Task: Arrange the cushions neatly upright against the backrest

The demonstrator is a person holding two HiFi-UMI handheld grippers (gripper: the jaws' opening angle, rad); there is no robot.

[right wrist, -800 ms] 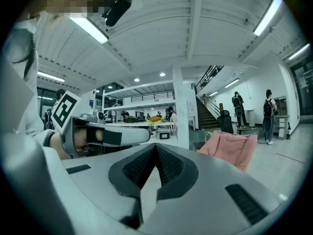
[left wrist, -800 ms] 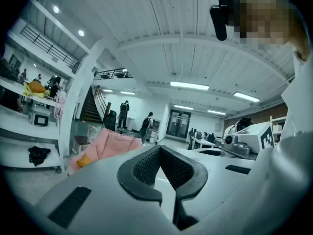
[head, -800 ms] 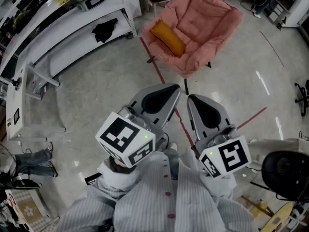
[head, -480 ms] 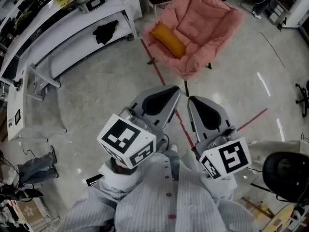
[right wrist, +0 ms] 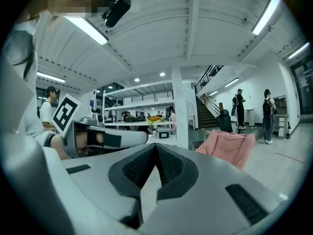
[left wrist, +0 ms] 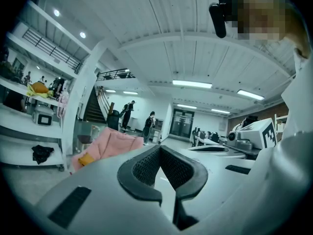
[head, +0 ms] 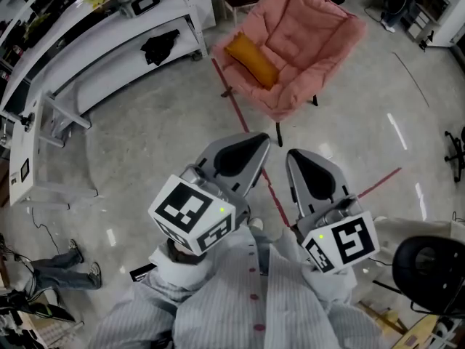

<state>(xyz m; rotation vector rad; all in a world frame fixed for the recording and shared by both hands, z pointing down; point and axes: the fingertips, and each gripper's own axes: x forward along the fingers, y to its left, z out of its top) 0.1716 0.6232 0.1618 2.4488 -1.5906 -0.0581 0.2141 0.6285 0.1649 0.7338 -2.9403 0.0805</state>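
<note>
You hold the left gripper [head: 256, 142] and the right gripper [head: 293, 157] side by side, jaws pressed together and empty, well short of the pink padded chair [head: 309, 38], whose seat carries the slanted orange cushion [head: 252, 58].

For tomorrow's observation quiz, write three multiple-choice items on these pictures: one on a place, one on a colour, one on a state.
1. Where is the cushion?
A. under the chair
B. on the chair
C. behind the chair

2. What colour is the chair?
A. pink
B. blue
C. green

3. How do the left gripper's jaws stand?
A. wide apart
B. shut on the cushion
C. shut, with nothing between them

Key:
1 B, the orange cushion lies on the chair's padding.
2 A, its padding is pink all over.
3 C, the pads meet, and the cushion is far off.
</note>
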